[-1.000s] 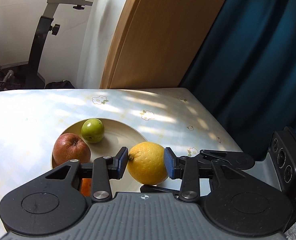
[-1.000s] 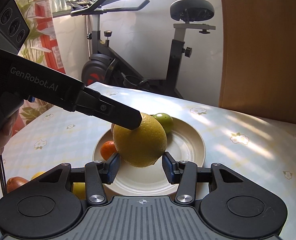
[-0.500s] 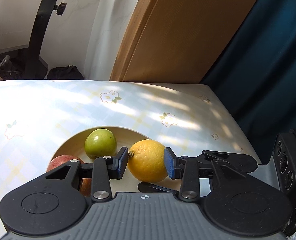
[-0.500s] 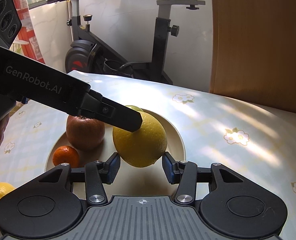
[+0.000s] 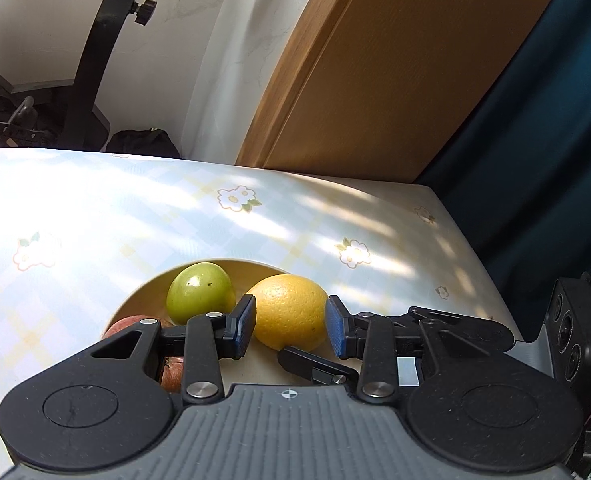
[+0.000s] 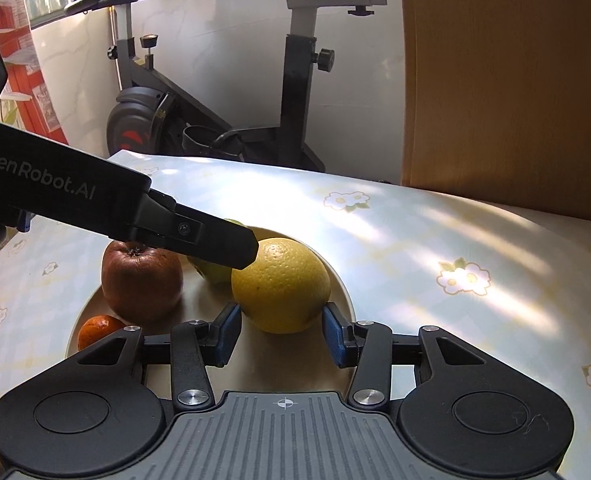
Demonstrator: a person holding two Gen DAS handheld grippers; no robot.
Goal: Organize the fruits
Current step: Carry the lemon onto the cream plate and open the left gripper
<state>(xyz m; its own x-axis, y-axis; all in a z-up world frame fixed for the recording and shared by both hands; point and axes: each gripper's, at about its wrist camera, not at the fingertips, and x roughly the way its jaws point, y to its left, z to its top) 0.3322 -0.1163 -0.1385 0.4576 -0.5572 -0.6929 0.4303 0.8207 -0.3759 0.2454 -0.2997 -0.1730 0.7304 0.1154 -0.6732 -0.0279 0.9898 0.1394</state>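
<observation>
Over the plate [image 6: 345, 300], the left gripper [image 5: 289, 322] clamps the lemon [image 5: 290, 311] between its fingers; only the right view shows an orange [image 6: 97, 330], and the right gripper [image 6: 281, 334] spread, gripping nothing.

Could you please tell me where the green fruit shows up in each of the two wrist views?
Left wrist: green fruit left of centre, on the plate, beside the yellow fruit.
Right wrist: mostly hidden behind the left gripper; a sliver shows below it.
Shared landmark: the yellow fruit.
</observation>
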